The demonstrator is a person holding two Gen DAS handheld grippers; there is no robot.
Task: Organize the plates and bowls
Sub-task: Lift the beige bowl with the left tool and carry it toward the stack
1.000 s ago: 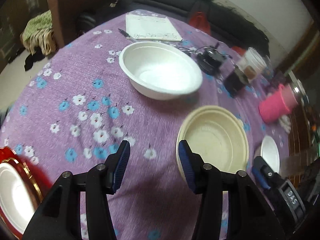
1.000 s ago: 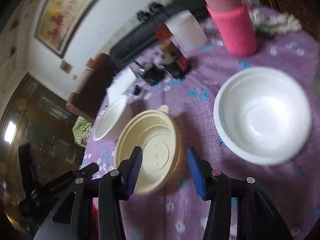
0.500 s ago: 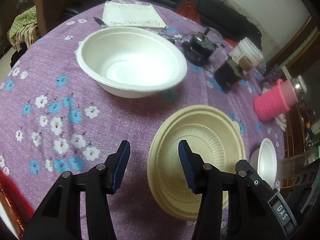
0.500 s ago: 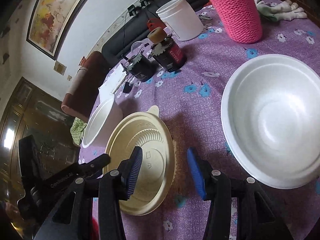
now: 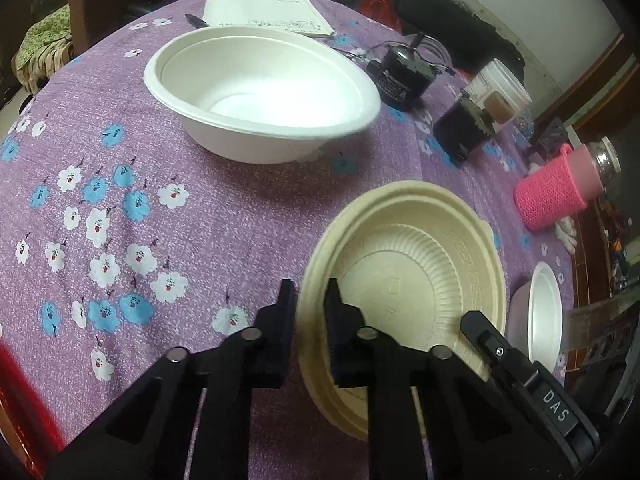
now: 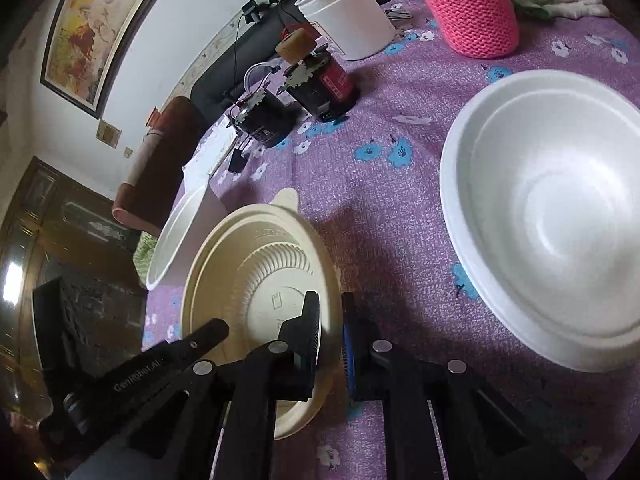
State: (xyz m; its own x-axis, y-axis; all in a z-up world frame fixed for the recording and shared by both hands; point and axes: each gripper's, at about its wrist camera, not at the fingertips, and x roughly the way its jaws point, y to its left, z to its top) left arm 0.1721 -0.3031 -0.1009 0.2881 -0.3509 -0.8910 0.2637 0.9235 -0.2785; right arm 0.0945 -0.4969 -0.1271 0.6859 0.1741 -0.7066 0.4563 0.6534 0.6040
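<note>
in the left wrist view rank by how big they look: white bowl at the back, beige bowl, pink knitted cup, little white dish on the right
1. white bowl
2. beige bowl, close behind, but nearer the camera, so unsure
3. pink knitted cup
4. little white dish, edge-on, near the fisheye rim

red plate (image 5: 16,412) (cut off, left edge)

Both grippers are now closed on the rim of the beige bowl (image 5: 404,264), where a second ago their jaws stood wide apart just short of it. The left gripper (image 5: 310,296) pinches the near-left rim with one finger inside and one outside, and the right gripper (image 6: 330,320) pinches the opposite rim the same way. Each camera sits closer to the table than before, so the bowls loom larger.
</note>
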